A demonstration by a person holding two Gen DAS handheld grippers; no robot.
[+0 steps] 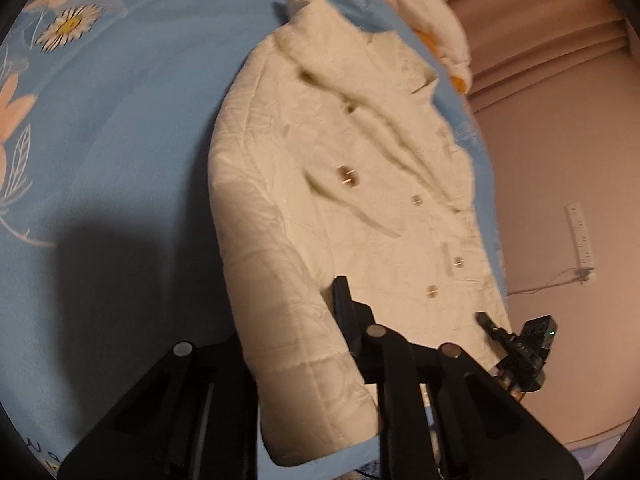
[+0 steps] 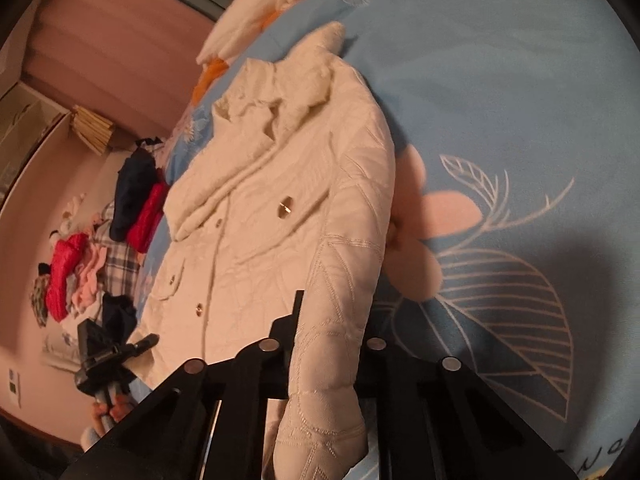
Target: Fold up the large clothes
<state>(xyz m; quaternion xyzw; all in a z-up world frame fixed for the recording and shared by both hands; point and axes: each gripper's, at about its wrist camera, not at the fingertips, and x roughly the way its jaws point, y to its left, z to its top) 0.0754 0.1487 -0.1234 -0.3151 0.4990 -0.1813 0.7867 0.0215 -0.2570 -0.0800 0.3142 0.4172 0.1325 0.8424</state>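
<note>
A cream quilted coat (image 1: pixel 360 184) with gold buttons lies face up on a blue floral bedsheet (image 1: pixel 132 128), collar at the far end. In the left wrist view its left sleeve (image 1: pixel 288 320) runs down between my left gripper's (image 1: pixel 320 312) jaws, which are shut on it; only one black finger (image 1: pixel 342 300) shows. In the right wrist view the other sleeve (image 2: pixel 340 320) hangs through my right gripper (image 2: pixel 320 320), shut on it beside its visible finger (image 2: pixel 298 312). Each view also catches the opposite gripper at the coat's far hem: right gripper (image 1: pixel 486 320), left gripper (image 2: pixel 148 342).
A white and orange pillow (image 1: pixel 432 12) lies past the collar. Beyond the bed edge, the floor holds a heap of clothes (image 2: pixel 72 272), with dark and red jackets (image 2: pixel 138 200) and stacked books (image 2: pixel 94 128) nearby. A power strip (image 1: pixel 580 240) hangs on the wall.
</note>
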